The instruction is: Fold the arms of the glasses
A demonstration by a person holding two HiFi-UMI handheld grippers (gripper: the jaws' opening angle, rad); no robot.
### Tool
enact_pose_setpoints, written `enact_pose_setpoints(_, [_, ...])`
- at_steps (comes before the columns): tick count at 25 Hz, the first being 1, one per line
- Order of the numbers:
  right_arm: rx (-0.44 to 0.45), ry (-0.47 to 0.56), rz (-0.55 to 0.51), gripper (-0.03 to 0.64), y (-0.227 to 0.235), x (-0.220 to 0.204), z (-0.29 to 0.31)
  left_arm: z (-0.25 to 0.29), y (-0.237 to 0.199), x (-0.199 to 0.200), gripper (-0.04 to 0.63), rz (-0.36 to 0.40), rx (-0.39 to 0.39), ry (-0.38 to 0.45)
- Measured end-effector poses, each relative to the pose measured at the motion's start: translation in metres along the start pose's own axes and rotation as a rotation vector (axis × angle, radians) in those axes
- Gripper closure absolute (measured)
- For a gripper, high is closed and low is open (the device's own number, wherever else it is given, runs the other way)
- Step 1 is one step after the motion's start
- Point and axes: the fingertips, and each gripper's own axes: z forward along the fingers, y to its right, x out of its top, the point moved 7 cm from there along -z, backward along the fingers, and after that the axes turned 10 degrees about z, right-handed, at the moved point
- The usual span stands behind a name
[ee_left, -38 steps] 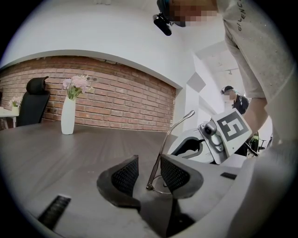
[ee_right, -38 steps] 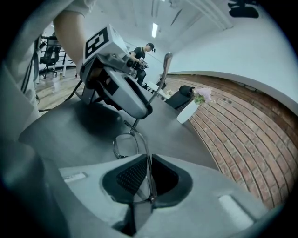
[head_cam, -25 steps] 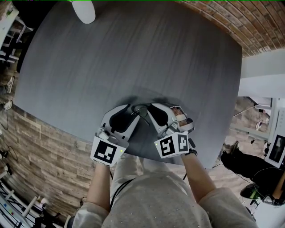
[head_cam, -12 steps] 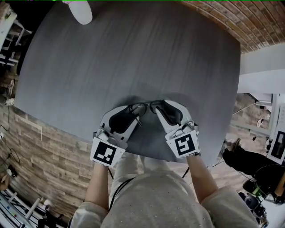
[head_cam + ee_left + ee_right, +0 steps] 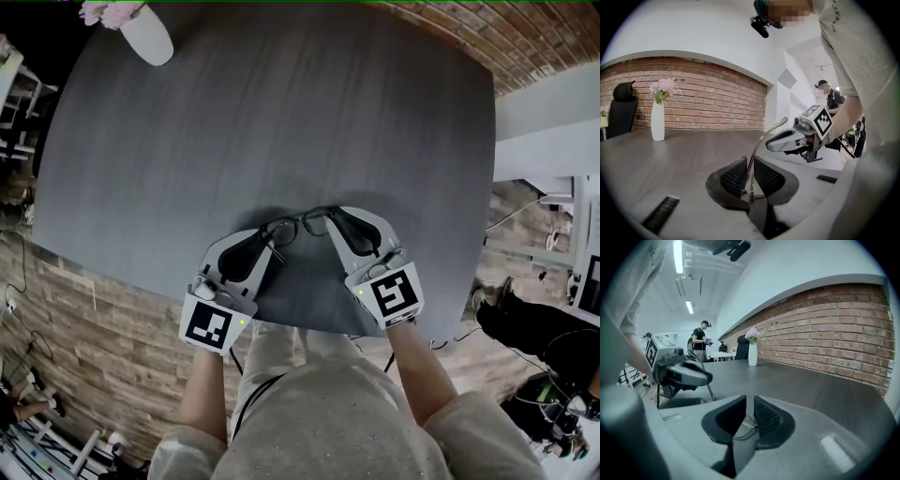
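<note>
jo: Brick wall at the back, round dark-grey counter in front. Where's the part?

mk: Glasses sit over the near edge of the counter, strung between the two tools. Thin dark wire frame.

jo: Left tool?

mk: Left tool has its jaws closing, down to a narrow slot. One arm of the glasses runs up between the ribbed pads. Its hinge end is low in the jaws and its tip points up toward the right tool.

jo: And the right?

mk: Right tool is closing as well, gap narrow. The frame wire sits deep between its jaws.

jo: Anything else on the counter?

mk: White vase with pink flowers, far left, well apart from the glasses.

jo: Any text or labels?

mk: Each tool's cube carries a black-and-white square marker. The shirt print in the left gripper view looks like "GIVENCH", cut off at the picture's edge. A person in a cap stands far back in the right gripper view, too small for detail.
</note>
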Motion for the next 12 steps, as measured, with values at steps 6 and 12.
enact_pose_setpoints(6, [-0.026, 0.004, 0.032, 0.565, 0.004, -0.005, -0.008, 0.009, -0.002, 0.008, 0.583, 0.069, -0.013, -0.025])
enact_pose_setpoints(12, [-0.047, 0.010, 0.057, 0.565, 0.012, -0.008, -0.015, 0.026, 0.004, 0.013, 0.583, 0.158, -0.092, -0.077])
